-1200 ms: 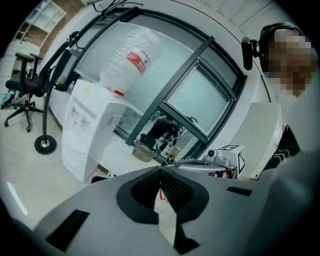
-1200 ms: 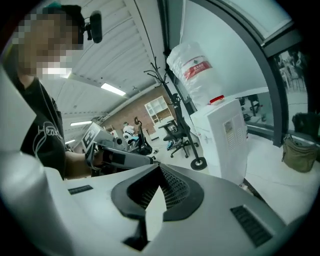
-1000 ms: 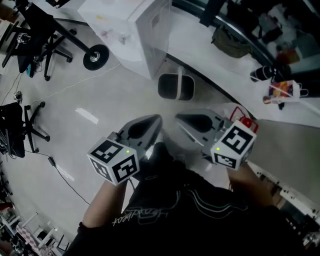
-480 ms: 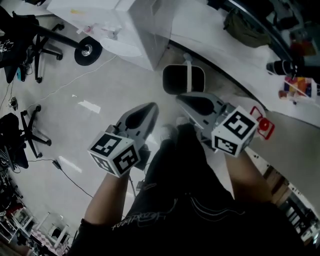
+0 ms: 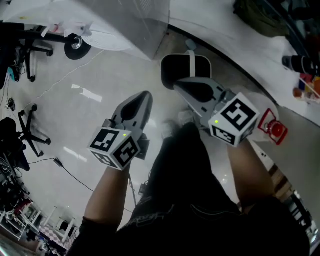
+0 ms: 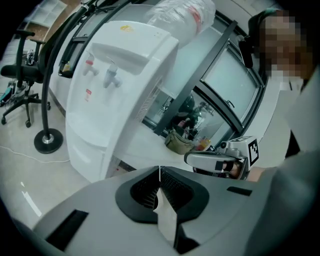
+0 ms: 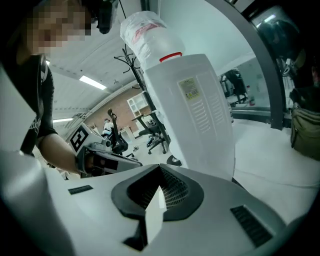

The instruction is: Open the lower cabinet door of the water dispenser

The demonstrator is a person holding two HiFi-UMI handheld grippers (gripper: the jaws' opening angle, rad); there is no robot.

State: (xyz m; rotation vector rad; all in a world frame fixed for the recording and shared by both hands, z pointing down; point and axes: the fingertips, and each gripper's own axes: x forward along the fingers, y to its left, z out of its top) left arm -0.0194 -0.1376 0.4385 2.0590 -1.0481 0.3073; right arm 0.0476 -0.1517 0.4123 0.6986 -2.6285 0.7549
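The white water dispenser [image 6: 117, 85] stands upright with a plastic-wrapped bottle [image 6: 182, 15] on top and two taps on its front. Its lower cabinet door [image 6: 86, 150] is closed. In the right gripper view I see the dispenser's side panel [image 7: 197, 115] with a label. From the head view only its lower corner [image 5: 145, 27] shows at the top edge. My left gripper [image 5: 144, 96] and right gripper [image 5: 176, 84] are held side by side above the floor, short of the dispenser and touching nothing. The left gripper's [image 6: 159, 170] jaws are shut and empty, as are the right gripper's [image 7: 160, 167].
A dark rounded object with a white band [image 5: 185, 70] lies on the floor just ahead of the right gripper. Office chairs [image 5: 20, 130] and a cable are to the left. A stand's round base [image 6: 47, 141] sits left of the dispenser. A red thing [image 5: 272, 127] is at the right.
Both grippers have sunk lower and moved forward towards the dispenser's foot. In the head view the dispenser has slid up to the top edge. Both stay shut.
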